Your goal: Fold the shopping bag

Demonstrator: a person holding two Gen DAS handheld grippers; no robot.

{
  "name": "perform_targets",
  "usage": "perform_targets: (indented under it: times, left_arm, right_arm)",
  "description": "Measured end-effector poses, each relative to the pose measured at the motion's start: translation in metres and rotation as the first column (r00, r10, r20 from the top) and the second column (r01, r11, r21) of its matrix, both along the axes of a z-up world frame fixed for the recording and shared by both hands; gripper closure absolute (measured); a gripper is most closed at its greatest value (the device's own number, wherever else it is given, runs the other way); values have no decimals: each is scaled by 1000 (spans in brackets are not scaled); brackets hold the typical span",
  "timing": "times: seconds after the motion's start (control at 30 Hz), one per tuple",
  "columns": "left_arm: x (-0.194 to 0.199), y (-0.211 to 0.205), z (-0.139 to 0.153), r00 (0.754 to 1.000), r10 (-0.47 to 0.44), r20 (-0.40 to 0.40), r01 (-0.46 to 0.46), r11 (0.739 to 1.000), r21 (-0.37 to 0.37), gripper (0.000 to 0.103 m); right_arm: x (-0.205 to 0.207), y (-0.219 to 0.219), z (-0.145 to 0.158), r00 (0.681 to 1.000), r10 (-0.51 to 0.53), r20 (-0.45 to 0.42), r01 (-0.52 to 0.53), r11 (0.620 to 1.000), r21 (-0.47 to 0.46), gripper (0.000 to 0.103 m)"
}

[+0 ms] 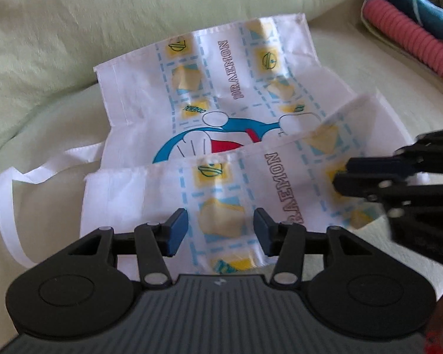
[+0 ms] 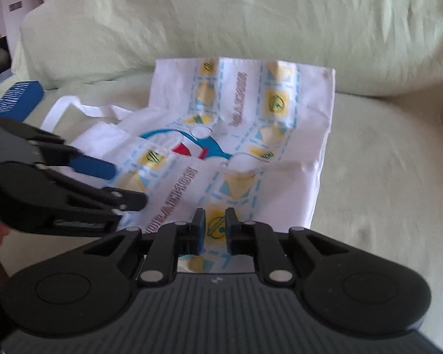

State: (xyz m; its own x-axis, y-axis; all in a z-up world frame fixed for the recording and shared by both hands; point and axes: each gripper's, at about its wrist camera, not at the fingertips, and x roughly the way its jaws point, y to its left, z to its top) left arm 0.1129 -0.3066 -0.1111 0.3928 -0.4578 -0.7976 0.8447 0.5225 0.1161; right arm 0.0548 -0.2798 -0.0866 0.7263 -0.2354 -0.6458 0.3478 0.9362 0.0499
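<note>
We see a pale green sofa cover point(image 2: 369, 153) beneath everything, with its back cushion point(image 2: 251, 14) rising behind. On the seat lies the white printed shopping bag point(image 1: 221, 94), with both side portions turned over the central cartoon panel; the nearer folded flap point(image 1: 209, 188) sits just ahead of both grippers. Its white handle loop point(image 1: 6, 194) trails off to the left on the seat. In the left wrist view, a pink ribbed item point(image 1: 410, 41) and patterned cloth point(image 1: 413, 0) sit at the upper right, well apart from the bag.

The left gripper point(image 1: 221, 231) stands wide, its blue pads point(image 1: 177, 230) spread either side of a yellow print on the near flap; we see nothing held between them. The right gripper point(image 2: 212, 230) stands narrow, with a small gap showing the bag's print between the pads. We cannot tell whether fabric is pinched there. Each gripper is visible in the other's view, beside the near flap.
</note>
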Motion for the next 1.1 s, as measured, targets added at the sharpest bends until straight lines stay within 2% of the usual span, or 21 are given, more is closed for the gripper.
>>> perform_targets:
  times: [0.07,0.13,0.17,0.3,0.4,0.57,0.7,0.83,1.0,1.1]
  left_arm:
    - [3,-1,4,1000,14,-13,-14,1000,11,49]
    - [4,-1,11,999,35,-27,-35,999,11,50]
    - [2,0,14,999,38,-34,-38,999,5,50]
    - [-6,-4,14,997,26,-72,-26,1000,3,50]
    - [-8,-9,7,997,40,-73,-38,999,32,49]
    - [-7,-15,12,996,62,-57,-59,996,66,49]
    - [-2,-18,13,991,119,-61,-114,989,91,49]
    - [-1,-19,15,980,179,-82,-170,980,107,49]
    - [-5,-13,20,978,180,-105,-169,980,100,49]
    - [-9,-9,18,979,171,-108,-160,982,99,49]
  right_arm:
    - [-4,-3,12,1000,-2,10,2,1000,-10,89]
    - [-11,-6,26,1000,6,23,-5,1000,-19,75]
    - [-14,-6,29,1000,8,22,-8,1000,-28,75]
    - [-22,-7,33,1000,19,5,-19,999,-44,75]
    - [-26,-11,35,999,35,-5,-35,998,-54,83]
    - [-29,-34,58,998,61,1,-61,992,-111,82]
    - [-23,-43,71,996,94,-11,-94,987,-132,78]
    - [-15,-44,67,995,92,-43,-96,991,-91,77]
    - [-8,-54,57,996,63,-63,-66,997,-49,74]
    - [-5,-68,56,996,65,-63,-68,997,-42,68]
